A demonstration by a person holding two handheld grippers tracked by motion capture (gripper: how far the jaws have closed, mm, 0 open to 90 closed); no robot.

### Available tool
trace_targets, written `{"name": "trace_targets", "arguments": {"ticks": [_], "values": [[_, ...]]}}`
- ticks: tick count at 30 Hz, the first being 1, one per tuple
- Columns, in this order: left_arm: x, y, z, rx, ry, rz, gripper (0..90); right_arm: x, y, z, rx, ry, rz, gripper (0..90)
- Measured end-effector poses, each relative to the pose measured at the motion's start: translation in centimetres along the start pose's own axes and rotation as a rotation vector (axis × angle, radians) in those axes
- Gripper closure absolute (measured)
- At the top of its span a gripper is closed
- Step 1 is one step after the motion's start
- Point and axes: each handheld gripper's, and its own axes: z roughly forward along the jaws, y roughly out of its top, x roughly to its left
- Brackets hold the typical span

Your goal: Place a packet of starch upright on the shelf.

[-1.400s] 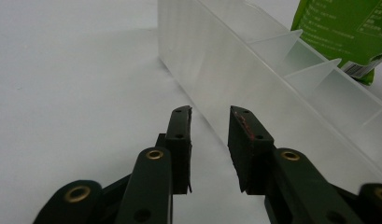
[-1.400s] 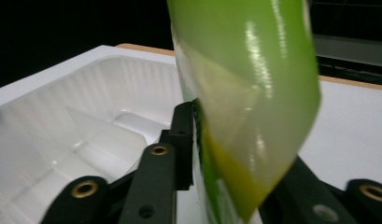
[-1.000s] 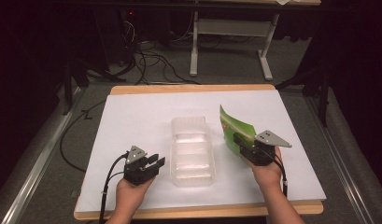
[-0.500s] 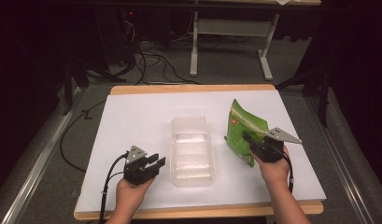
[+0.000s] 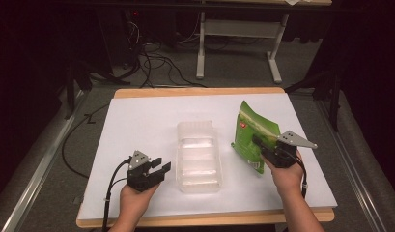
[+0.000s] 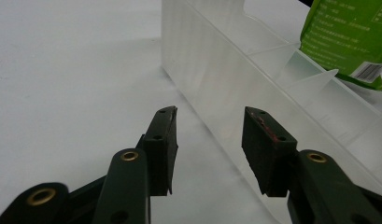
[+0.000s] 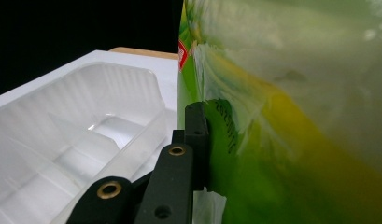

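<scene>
A green snack bag (image 5: 249,129) stands tilted on the white table top, to the right of a clear plastic compartment tray (image 5: 197,154). My right gripper (image 5: 259,141) is shut on the bag's lower part; its jaws have just been closing with the bag between them. In the right gripper view one black jaw presses the bag (image 7: 291,116) at the right gripper (image 7: 205,114), and the other jaw is hidden behind it. My left gripper (image 5: 162,164) rests open by the tray's left side. Its jaws have just been opening, and the left gripper (image 6: 209,116) has nothing between them, beside the tray wall (image 6: 226,79).
The white sheet (image 5: 137,125) covers a wooden table with its front edge (image 5: 204,220) near the person's wrists. Cables (image 5: 147,63) and a desk frame (image 5: 236,29) lie on the floor beyond the far edge. A metal rail (image 5: 35,174) runs along the left.
The right hand has shifted a little to the right and turned the green bag, so its printed face now shows more. The left hand has stayed put with its jaws slightly wider.
</scene>
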Motion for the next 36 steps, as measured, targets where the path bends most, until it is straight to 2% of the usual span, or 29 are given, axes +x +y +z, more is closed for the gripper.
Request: {"name": "trace_targets", "arguments": {"ticks": [13, 18, 19, 20, 25, 28, 33, 36], "values": [[0.2, 0.4, -0.4, -0.015, 0.021, 0.02, 52.9, 0.8, 1.0, -1.2, -0.046, 0.05, -0.026, 85.4], [0.1, 0.9, -1.2, -0.026, 0.044, 0.059, 51.5, 1.3, 1.6, -1.7, -0.065, 0.072, -0.039, 85.5], [0.1, 1.1, -1.4, -0.024, 0.045, 0.07, 50.7, 1.4, 1.7, -1.8, -0.07, 0.076, -0.038, 85.4], [0.2, 1.1, -1.6, -0.029, 0.064, 0.093, 50.6, 1.6, 2.1, -2.0, -0.079, 0.091, -0.05, 85.5], [0.5, 1.1, -1.7, -0.029, 0.083, 0.105, 50.1, 2.0, 2.8, -2.4, -0.098, 0.113, -0.061, 85.5], [0.8, 1.0, -1.7, -0.029, 0.094, 0.128, 47.4, 2.3, 3.2, -2.3, -0.096, 0.129, -0.071, 85.5], [1.0, 1.2, -1.8, -0.05, 0.082, 0.126, 44.1, 2.3, 3.7, -1.9, -0.097, 0.159, -0.066, 85.5], [1.3, 1.8, -2.2, -0.048, 0.066, 0.112, 38.1, 2.5, 4.3, -1.6, -0.095, 0.179, -0.08, 85.5]]}}
